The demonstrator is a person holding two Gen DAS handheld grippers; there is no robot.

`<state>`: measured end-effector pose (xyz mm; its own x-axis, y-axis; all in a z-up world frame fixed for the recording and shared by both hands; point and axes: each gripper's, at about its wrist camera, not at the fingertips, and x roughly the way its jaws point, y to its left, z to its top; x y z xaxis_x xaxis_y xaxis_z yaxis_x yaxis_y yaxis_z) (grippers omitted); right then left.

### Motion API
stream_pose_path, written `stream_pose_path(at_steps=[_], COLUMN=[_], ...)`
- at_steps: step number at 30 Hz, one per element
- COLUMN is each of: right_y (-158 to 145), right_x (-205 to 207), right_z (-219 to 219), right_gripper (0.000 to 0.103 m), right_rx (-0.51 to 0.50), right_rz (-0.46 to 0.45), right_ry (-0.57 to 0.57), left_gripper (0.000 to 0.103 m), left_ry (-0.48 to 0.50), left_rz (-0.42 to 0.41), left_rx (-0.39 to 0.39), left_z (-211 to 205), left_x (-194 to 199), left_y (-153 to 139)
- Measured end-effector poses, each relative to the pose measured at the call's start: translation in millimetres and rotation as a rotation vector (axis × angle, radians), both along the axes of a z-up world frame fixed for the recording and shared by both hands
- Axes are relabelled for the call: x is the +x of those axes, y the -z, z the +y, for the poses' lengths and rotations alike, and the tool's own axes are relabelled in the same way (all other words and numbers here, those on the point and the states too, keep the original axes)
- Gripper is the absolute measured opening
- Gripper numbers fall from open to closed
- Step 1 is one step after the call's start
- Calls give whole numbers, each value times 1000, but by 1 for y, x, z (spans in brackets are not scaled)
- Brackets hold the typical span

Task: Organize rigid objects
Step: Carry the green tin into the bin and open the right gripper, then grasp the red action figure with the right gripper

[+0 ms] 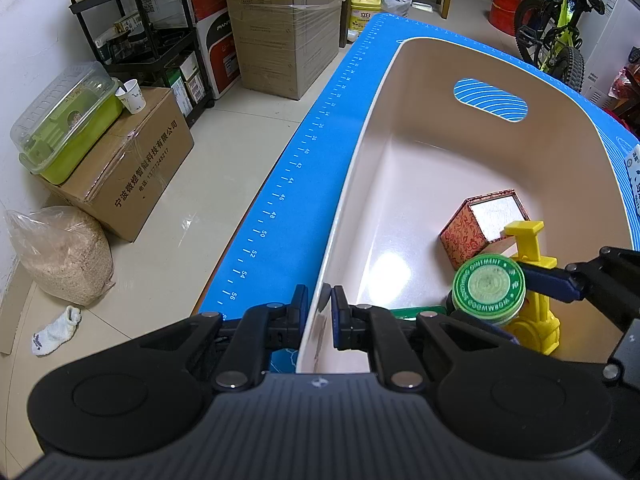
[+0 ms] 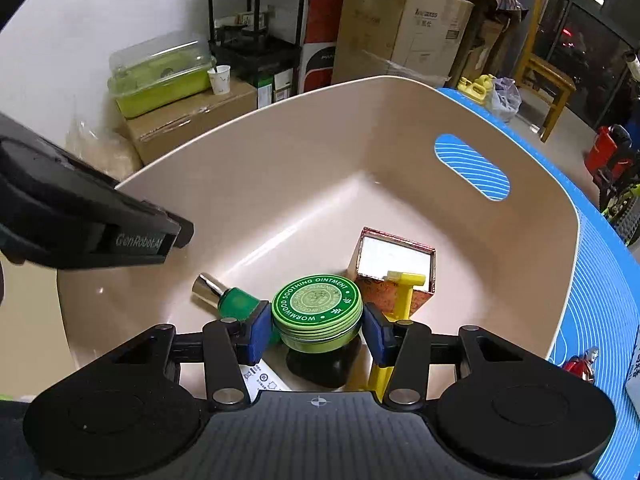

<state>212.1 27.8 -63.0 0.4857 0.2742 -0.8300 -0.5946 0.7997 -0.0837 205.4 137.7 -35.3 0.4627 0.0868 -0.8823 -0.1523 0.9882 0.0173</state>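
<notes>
The left gripper (image 1: 320, 304) is clamped on the near rim of the beige bin (image 1: 408, 92), one blue pad outside the wall and one inside, the jaws nearly closed with only the thin plastic between them. The bin sits on a blue mat (image 1: 304, 184) printed with a ruler scale along its edge. In the right wrist view the right gripper (image 2: 318, 330) reaches down into the bin with a round green ointment tin (image 2: 317, 307) between its blue pads; a sliver of space shows at the 3 o'clock side of the tin and the left pad sits close against it, so the hold looks slack (whether the tin already rests on the dark object under it I cannot tell). The tin lies low in the near part of the bin, lid up. At about 10 o'clock from the tin lies a green bottle with a silver cap (image 2: 224, 294), on its side. At 2 o'clock stands a red patterned box (image 2: 394, 268), tilted, its pale face turned up. A yellow plastic toy (image 2: 402, 300) leans against that box at 3 o'clock of the tin, just beside the right pad. A small red figure (image 2: 582, 362) lies outside the bin on the mat at 3 o'clock.
</notes>
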Motion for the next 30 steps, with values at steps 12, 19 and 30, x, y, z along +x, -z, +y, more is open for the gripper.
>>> stream_pose_path(at_steps=[12, 19, 30], right_y=[-33, -68, -45], right_x=[1, 9, 42], right_z=[-26, -66, -150], right_gripper=[70, 71, 74], right_rx=[93, 169, 123], right_rz=[-88, -240, -296], right_ry=[77, 252, 574], left_gripper=[14, 14, 14], left_ry=[-1, -1, -2], left_rz=[0, 0, 0], left_rx=[-1, -2, -1], left_z=[-1, -1, -1], left_x=[0, 0, -1], left_y=[0, 0, 1])
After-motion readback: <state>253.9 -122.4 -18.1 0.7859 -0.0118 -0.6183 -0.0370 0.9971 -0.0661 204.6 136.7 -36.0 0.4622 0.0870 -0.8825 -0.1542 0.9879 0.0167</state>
